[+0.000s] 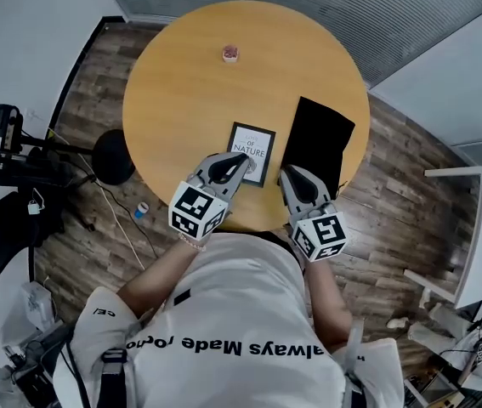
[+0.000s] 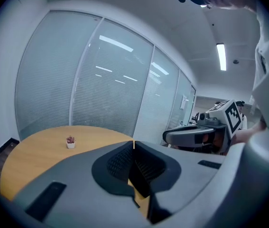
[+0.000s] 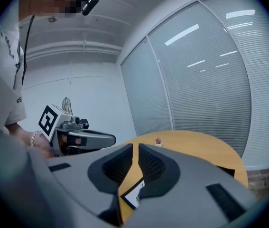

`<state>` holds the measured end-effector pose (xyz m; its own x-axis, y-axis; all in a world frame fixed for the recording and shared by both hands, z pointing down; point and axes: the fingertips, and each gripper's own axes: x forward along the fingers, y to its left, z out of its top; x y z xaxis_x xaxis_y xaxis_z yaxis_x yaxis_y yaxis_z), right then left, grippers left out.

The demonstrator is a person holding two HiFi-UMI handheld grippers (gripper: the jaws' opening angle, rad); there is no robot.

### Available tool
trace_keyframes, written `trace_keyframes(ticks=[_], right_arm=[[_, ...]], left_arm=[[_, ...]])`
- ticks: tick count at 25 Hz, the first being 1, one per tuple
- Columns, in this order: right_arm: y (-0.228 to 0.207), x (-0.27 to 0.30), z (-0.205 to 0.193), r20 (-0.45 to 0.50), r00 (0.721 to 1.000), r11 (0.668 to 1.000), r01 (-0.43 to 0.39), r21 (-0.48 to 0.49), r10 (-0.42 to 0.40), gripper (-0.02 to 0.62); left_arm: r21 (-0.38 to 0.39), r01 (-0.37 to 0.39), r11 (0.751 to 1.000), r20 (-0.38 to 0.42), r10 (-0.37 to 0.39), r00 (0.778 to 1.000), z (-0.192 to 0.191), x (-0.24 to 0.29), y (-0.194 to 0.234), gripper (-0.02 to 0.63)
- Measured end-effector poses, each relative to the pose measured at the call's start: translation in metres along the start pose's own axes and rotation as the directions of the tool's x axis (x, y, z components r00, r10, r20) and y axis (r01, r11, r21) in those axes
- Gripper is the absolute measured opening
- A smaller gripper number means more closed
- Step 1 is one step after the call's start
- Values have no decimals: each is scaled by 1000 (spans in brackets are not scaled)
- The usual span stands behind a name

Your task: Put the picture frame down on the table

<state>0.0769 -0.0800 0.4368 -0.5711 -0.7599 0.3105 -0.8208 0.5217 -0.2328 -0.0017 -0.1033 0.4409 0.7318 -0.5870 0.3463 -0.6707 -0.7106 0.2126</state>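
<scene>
- Two grey hand-held grippers, one in each hand, are held side by side over the near edge of the table, each with one cube of black-and-white square markers at its back.
- Left gripper [image 2: 133,148]: its jaws are pressed together at the tips, with nothing between the ribbed black pads.
- Right gripper [image 3: 135,151]: its jaws are drawn together to a thin slit, and nothing is held there either.
- From the head view, the left gripper's [image 1: 239,161] tip overlaps the near edge of the frame, and the right gripper's [image 1: 287,175] tip overlaps the near edge of the black sheet.
- One black-rimmed rectangular picture frame [image 1: 252,153] lies flat on the table, face up, apart from both sets of jaws; its white print reads "OF NATURE".
- One flat black rectangular sheet [image 1: 319,138] lies just beside the frame, on its right, reaching to the table's edge.
- One tiny white pot with a reddish plant [image 1: 230,54] stands well apart from both, on the far side.
- One round light-wood table [image 1: 181,83] bears all three things.
- On the person's white shirt [image 1: 241,304], upside down in the head view, the words "always Made" can be read; the rest is unclear.
</scene>
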Motion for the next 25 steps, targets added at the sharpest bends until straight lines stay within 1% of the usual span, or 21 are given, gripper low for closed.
trace_keyframes(ticks=[8,13,19,22,25], right_arm=[[22,-22,50,62,998,998,-21,-53,24,55],[31,-30,80,90,994,993,-48,-105,57,54],[43,-40,116,132,988,989,-59,-135,77,55],[43,-44,129,144,987,987,-53,-152,75,55],[45,-50,141,158,985,985,-45,-168,72,54]], left_arm=[[42,29,999,84,-33,996,51,-27,-17,31],[42,41,998,108,-45,993,73,-35,-19,29],[63,56,996,123,-64,990,94,-46,-24,29],[66,63,996,138,-71,988,107,-50,-26,29],[90,70,993,151,-83,985,121,-53,-30,29]])
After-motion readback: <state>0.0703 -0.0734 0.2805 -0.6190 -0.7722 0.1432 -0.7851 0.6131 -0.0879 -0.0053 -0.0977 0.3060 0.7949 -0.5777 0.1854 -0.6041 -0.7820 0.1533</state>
